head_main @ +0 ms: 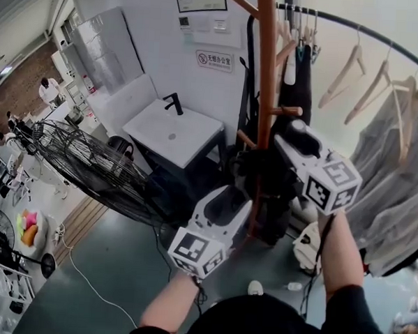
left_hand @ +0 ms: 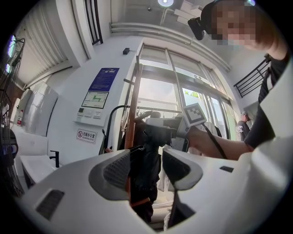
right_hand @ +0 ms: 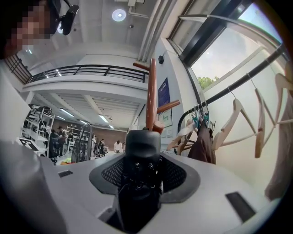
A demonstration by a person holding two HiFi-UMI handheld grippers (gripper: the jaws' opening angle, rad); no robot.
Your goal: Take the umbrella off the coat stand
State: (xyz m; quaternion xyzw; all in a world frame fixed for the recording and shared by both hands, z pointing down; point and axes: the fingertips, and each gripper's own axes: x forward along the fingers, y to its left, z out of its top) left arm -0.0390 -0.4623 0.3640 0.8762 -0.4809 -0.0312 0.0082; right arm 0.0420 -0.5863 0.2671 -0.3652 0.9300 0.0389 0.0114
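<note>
Closest to me, at 6 o'clock in the head view, my left gripper [head_main: 243, 205] sits low against the stand. Its own view shows the fingers set fairly narrow around the folded black canopy of the umbrella [head_main: 271, 201], with a sliver of daylight at one pad, so I read that as a loose guide rather than a clamp. Up at 2 o'clock from it, my right gripper [right_hand: 143, 171] has its fingers spread wide and closed on the umbrella's thick black handle, which fills the gap between the pads. The umbrella hangs upright, tight alongside the wooden pole of the coat stand [head_main: 264, 75] at 12 o'clock, beneath a short peg [head_main: 287, 111]. I judge the grasp done and the lift-off partway at best. I cannot see whether the handle or its strap is clear of the peg, and the canopy is pressed beside the pole, so raising it free and drawing it away from the stand are left. Farther off, a clothes rail [head_main: 356, 27] with hangers [head_main: 350, 65] runs out at 2 o'clock, a white sink [head_main: 172, 133] stands at 11 o'clock, and a big floor fan [head_main: 90, 163] lies at 9 o'clock.
</note>
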